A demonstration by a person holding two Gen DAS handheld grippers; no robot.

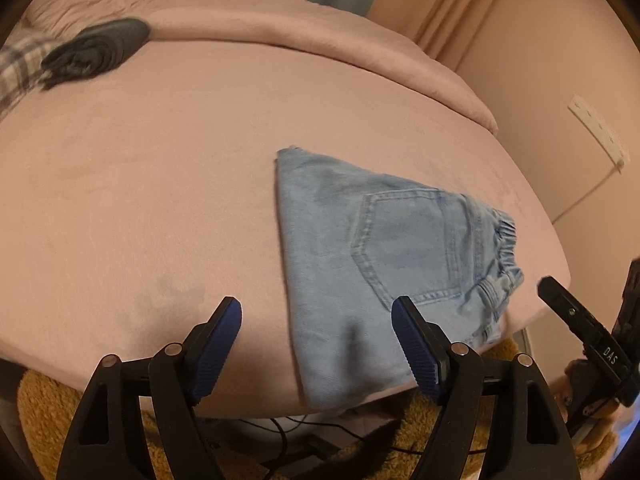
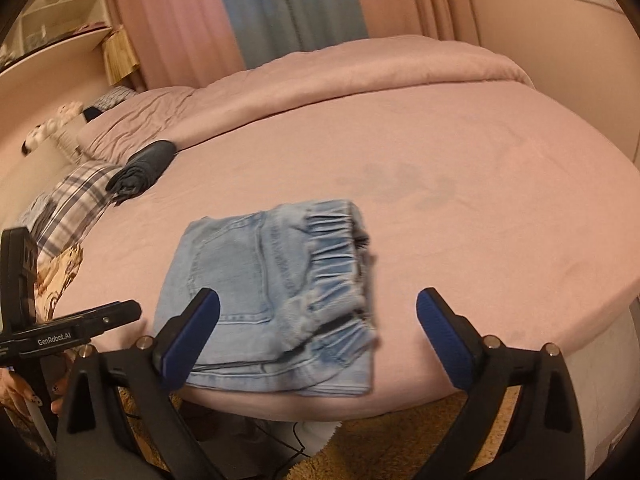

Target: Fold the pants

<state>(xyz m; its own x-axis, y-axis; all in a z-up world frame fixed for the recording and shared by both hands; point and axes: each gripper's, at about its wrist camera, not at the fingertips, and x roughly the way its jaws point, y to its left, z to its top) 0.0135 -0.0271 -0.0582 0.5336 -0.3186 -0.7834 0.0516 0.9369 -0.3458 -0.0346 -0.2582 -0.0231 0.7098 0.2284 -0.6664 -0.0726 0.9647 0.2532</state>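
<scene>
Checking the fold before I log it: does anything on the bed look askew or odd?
The folded jeans sit at the very front edge of the bed, layers slightly uneven at the waistband. Both grippers, left and right, hover open, holding nothing.

The pants (image 1: 372, 248) are light, washed-out blue denim with paler stitching around the pocket. They lie on a dusty pink bed (image 1: 160, 160), whose sheet carries a faint grey smudge (image 2: 396, 188) just beyond the pants. Farther up the bed from the pants sits a dark charcoal rolled cloth (image 1: 96, 50), and beside that a grey-and-white plaid cloth (image 2: 76, 200). Behind the bed hang pink curtains (image 2: 168, 20) flanking a blue-grey one. Both grippers are black with dark blue pads (image 2: 192, 336). A mustard-brown shaggy rug (image 2: 400, 440) shows below the bed edge.
</scene>
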